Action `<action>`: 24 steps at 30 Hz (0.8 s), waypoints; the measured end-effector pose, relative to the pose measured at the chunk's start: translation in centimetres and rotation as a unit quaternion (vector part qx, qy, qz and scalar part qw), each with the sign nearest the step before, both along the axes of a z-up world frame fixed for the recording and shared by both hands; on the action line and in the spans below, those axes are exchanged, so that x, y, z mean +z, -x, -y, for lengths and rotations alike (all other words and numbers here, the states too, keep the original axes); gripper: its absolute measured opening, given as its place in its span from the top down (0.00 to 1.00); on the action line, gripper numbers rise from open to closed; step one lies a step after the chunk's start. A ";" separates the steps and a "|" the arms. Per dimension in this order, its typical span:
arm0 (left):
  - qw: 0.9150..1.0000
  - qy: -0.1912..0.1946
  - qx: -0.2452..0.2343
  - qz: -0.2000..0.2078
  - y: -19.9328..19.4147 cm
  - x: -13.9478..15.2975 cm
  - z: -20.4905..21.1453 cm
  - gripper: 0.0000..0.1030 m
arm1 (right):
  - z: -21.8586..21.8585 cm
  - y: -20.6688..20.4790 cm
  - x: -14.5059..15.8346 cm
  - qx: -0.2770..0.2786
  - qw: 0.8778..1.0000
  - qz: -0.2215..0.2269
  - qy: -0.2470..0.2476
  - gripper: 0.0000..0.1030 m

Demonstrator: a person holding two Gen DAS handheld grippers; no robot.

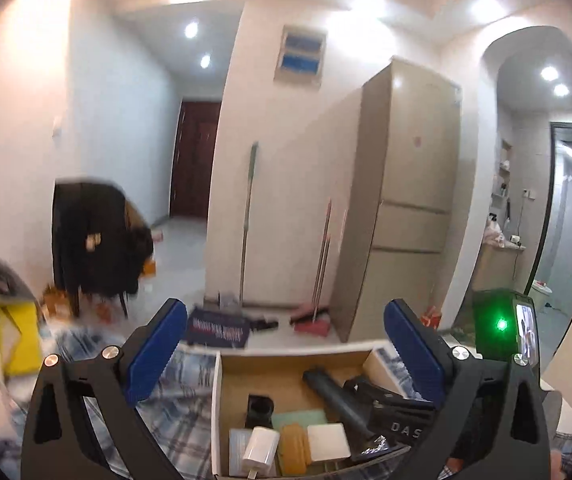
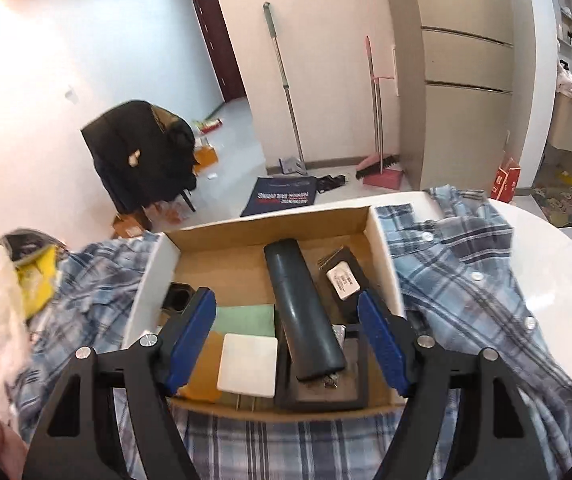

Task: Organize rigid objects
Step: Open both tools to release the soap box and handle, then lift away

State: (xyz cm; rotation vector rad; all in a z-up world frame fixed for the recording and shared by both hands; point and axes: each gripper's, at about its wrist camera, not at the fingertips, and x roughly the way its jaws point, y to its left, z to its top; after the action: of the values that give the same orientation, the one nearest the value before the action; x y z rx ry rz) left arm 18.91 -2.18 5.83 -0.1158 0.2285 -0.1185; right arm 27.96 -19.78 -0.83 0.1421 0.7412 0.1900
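Cardboard box (image 2: 201,248) sat on plaid shirt (image 2: 458,264) over white counter (image 2: 558,240). Inside box: dark cylinder (image 2: 304,312) at centre, white square block (image 2: 249,364) at its 9 o'clock, white charger (image 1: 259,446), black frame lettered "DAS" (image 1: 400,410), small label, print too small to read.

Right gripper (image 2: 290,350) jaws apart, nothing clamped. Left gripper (image 1: 286,360) jaws apart, empty, over box.

Floor at 12 o'clock: dark mat (image 2: 281,196), white writing illegible; broom (image 2: 378,160) by fridge (image 2: 466,80).
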 end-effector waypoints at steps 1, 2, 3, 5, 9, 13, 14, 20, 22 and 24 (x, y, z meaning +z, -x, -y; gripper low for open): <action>1.000 -0.014 -0.007 0.012 1.2 0.6 0.7 0.02 | 0.2 0.8 0.7 -0.001 1.000 0.014 0.008 0.29; 1.000 -0.024 -0.007 0.018 2.1 0.9 1.0 0.02 | 0.3 1.7 1.4 -0.001 0.999 0.029 0.021 0.29; 0.999 -0.035 -0.001 0.025 3.0 1.2 1.4 0.02 | 0.4 2.7 2.2 0.002 0.998 0.047 0.034 0.29; 0.998 -0.044 0.001 0.038 5.1 1.8 1.8 0.02 | 0.9 4.4 3.7 0.005 0.996 0.074 0.040 0.29; 0.997 -0.036 0.008 0.067 9.3 3.6 1.3 0.02 | 3.1 8.8 6.8 -0.006 0.993 0.121 0.012 0.29; 0.995 -0.030 0.014 0.098 13.0 5.5 0.7 0.02 | 4.1 12.7 9.3 0.017 0.988 0.150 0.017 0.29; 0.994 -0.032 0.018 0.104 13.9 5.9 0.6 0.02 | 4.2 13.5 9.7 0.026 0.988 0.153 0.024 0.29; 0.991 -0.020 0.012 0.131 18.1 7.6 0.2 0.00 | 4.9 18.1 11.5 0.026 0.981 0.188 0.043 0.24; 0.990 -0.004 0.007 0.138 19.1 7.7 -0.1 0.00 | 5.5 19.2 12.0 0.018 0.979 0.200 0.034 0.15; 0.989 0.011 0.007 0.150 20.2 7.6 -0.4 0.00 | 6.3 20.3 12.3 0.010 0.976 0.218 0.021 0.08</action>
State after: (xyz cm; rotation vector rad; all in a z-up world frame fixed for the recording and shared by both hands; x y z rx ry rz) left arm -1.28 -1.82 13.39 -0.1193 -0.0740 -0.1221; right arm 7.69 -26.08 11.43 0.0493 0.3087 0.2158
